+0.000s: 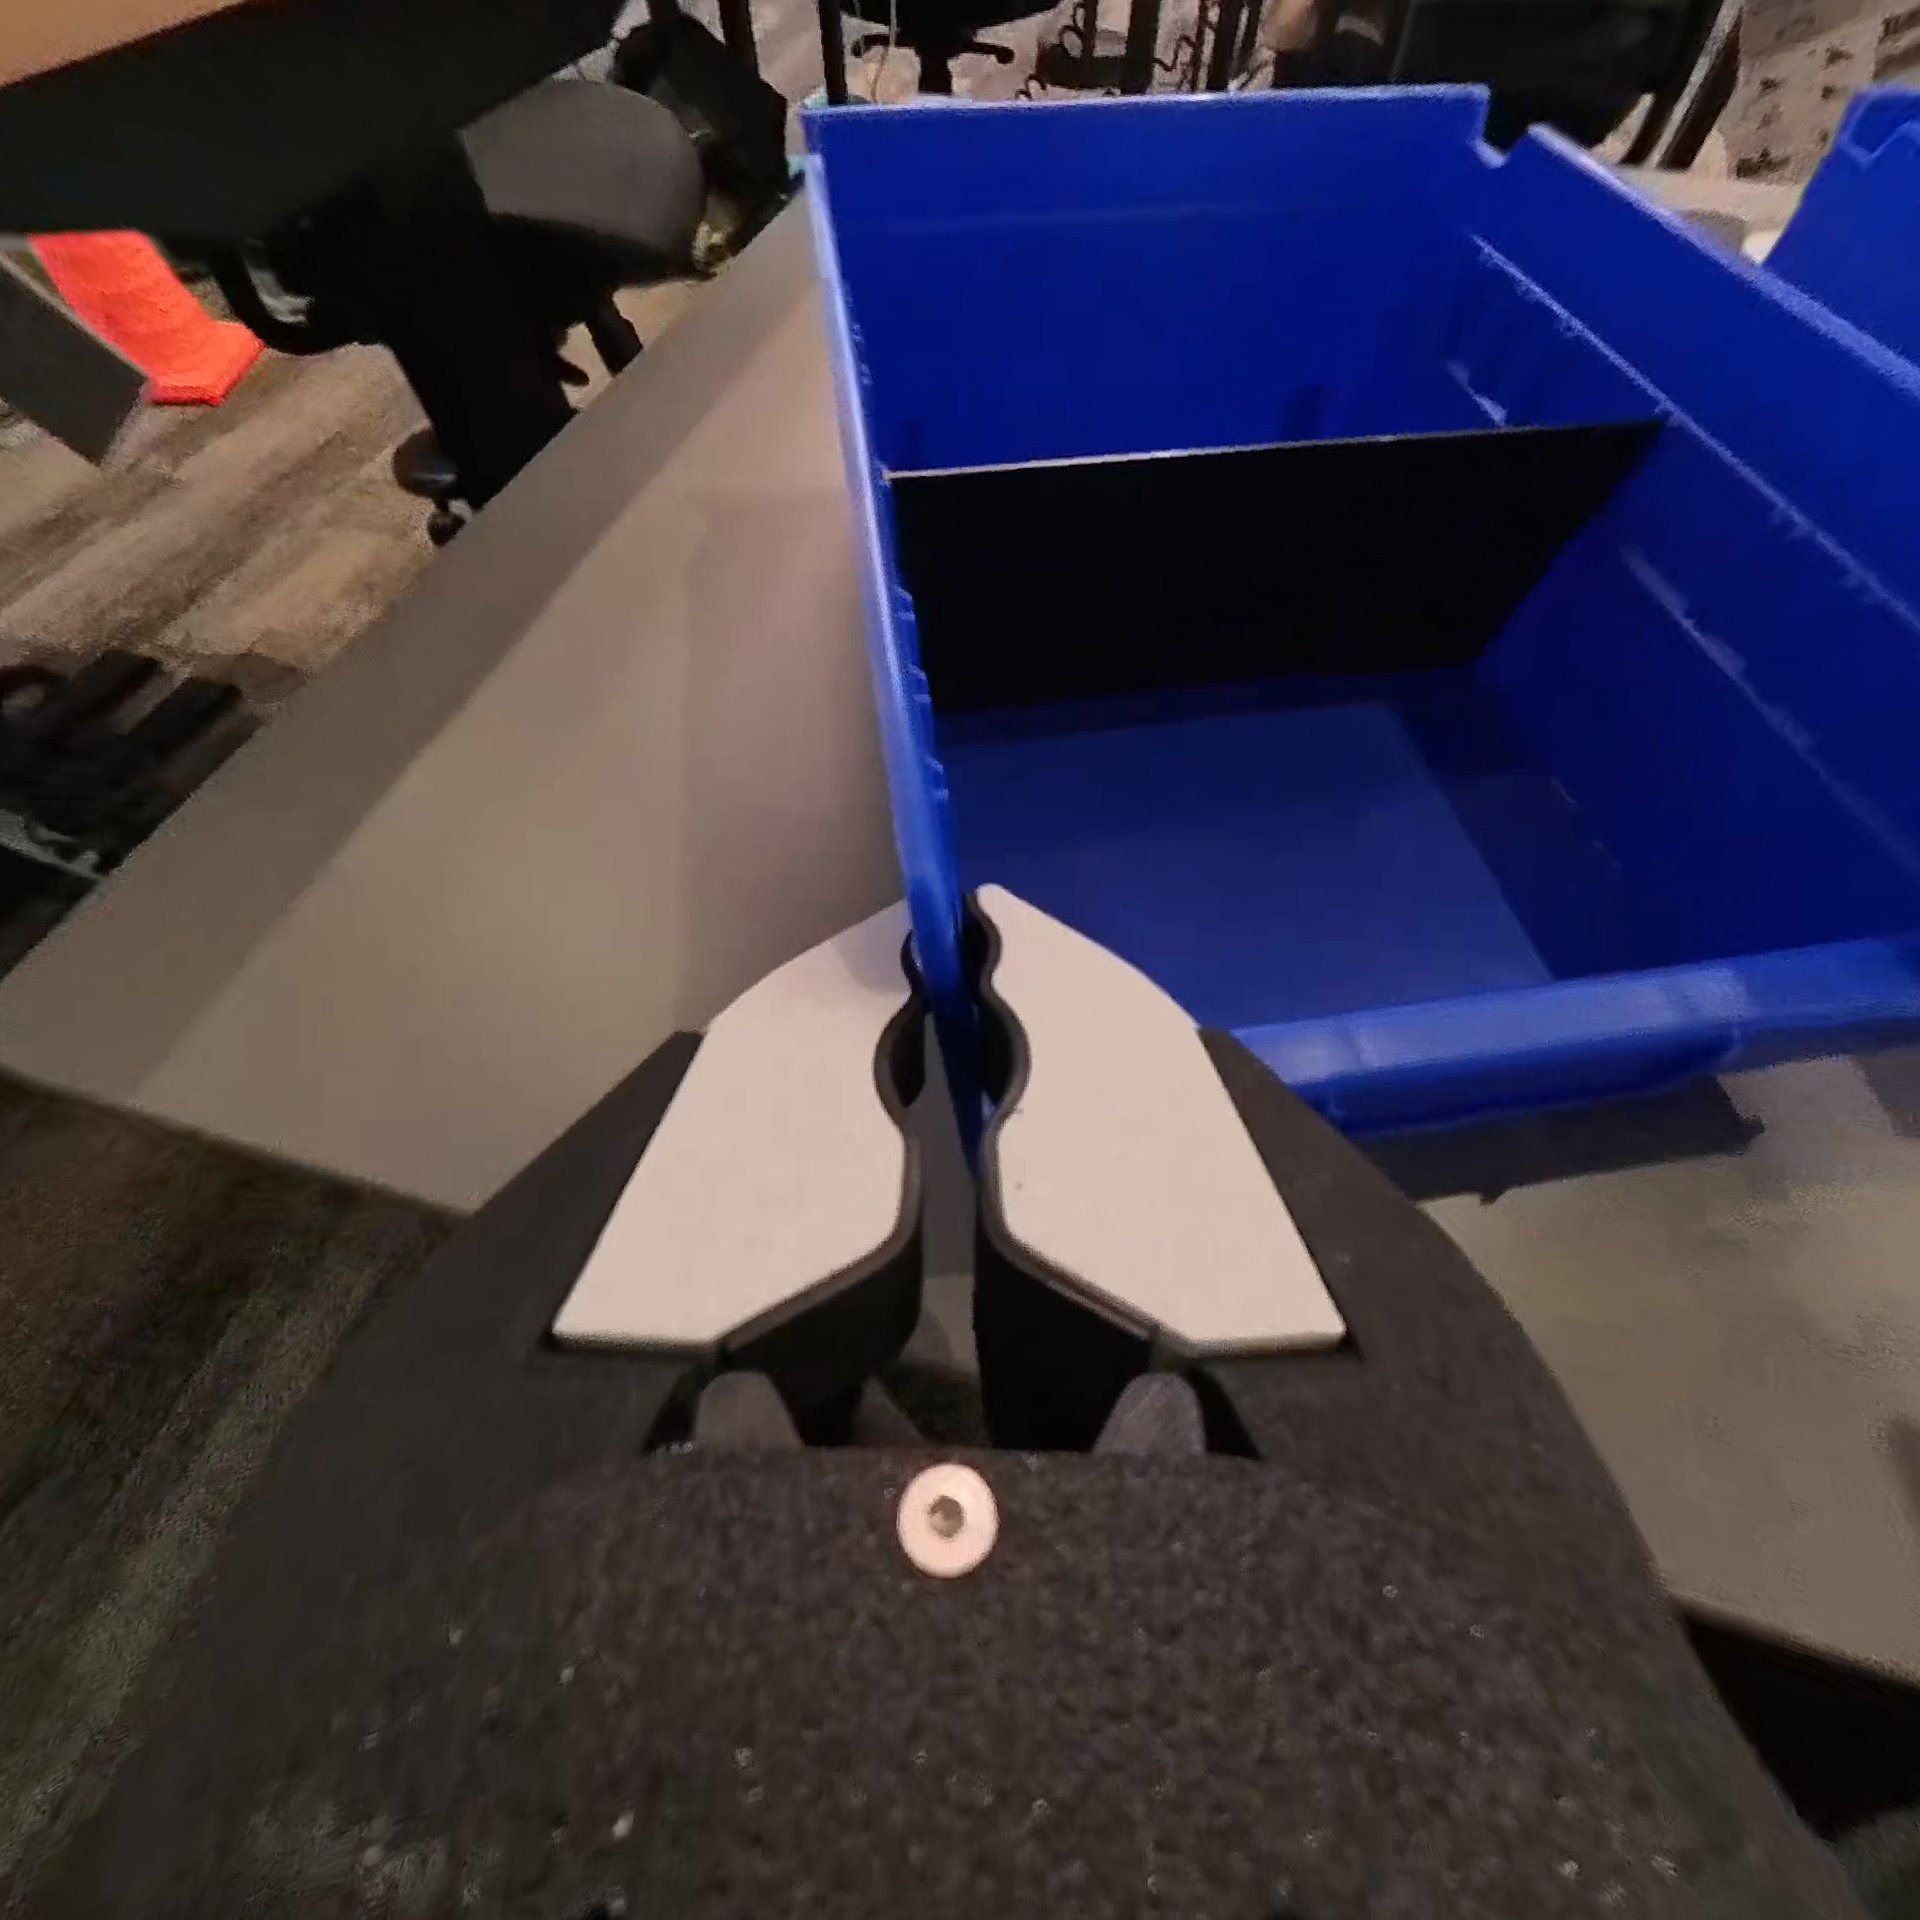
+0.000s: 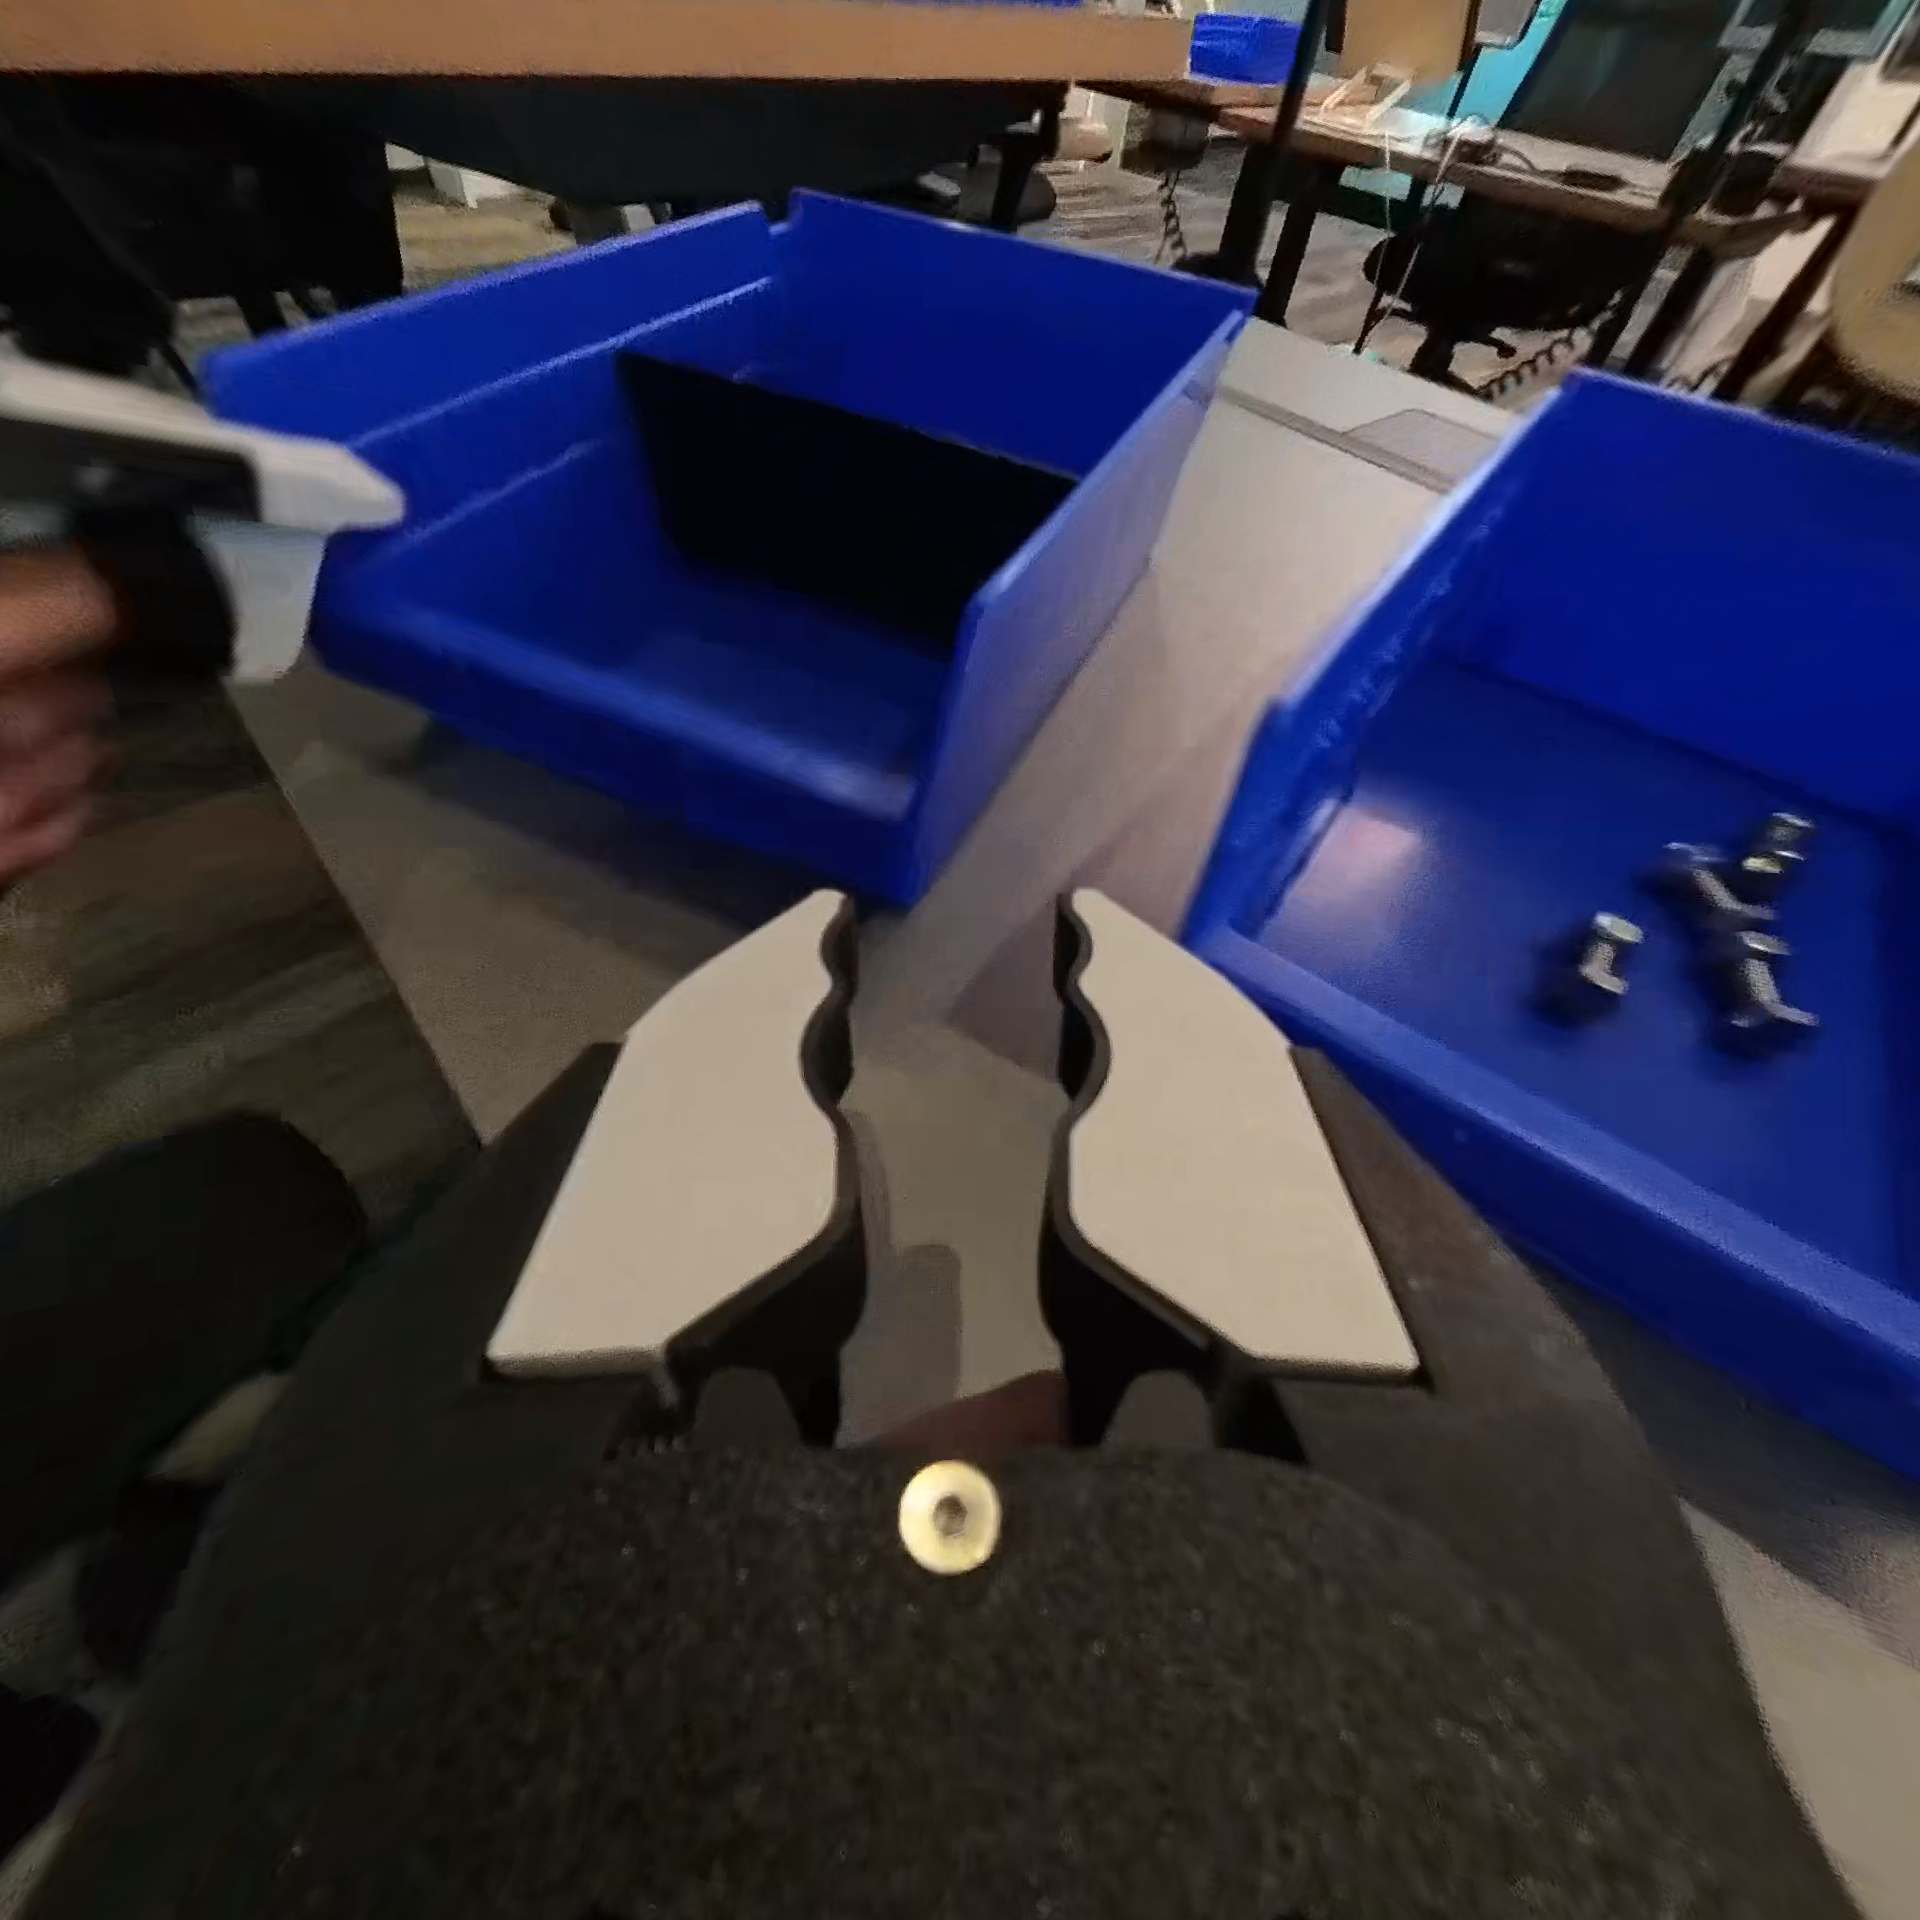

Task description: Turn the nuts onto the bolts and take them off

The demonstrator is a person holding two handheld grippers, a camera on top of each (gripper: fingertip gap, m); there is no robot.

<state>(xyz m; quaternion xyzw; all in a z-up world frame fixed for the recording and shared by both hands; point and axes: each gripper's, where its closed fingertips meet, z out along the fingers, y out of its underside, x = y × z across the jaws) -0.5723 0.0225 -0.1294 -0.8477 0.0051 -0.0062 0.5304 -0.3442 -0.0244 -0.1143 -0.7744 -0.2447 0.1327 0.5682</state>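
Note:
My left gripper [image 1: 943, 935] is shut on the left side wall of an empty blue bin [image 1: 1351, 260] that has a black divider [image 1: 1247, 561] across it. The right wrist view shows this gripper [image 2: 312, 488] at that wall, and the bin [image 2: 1039, 644] looks tipped, with a shadow under its near left corner. My right gripper [image 2: 956, 914] is open and empty above the grey table, between the two bins. A second blue bin [image 2: 1558, 1226] on the right holds several metal bolts with nuts [image 2: 1704, 935].
The grey table [image 1: 520, 831] ends at an edge on the left, with carpet below. An office chair [image 1: 582, 177] and an orange object [image 1: 135, 312] are on the floor beyond. The second bin's corner [image 1: 1860, 239] shows at the far right. Desks stand behind. There is about 25 cm between the tips of the two grippers.

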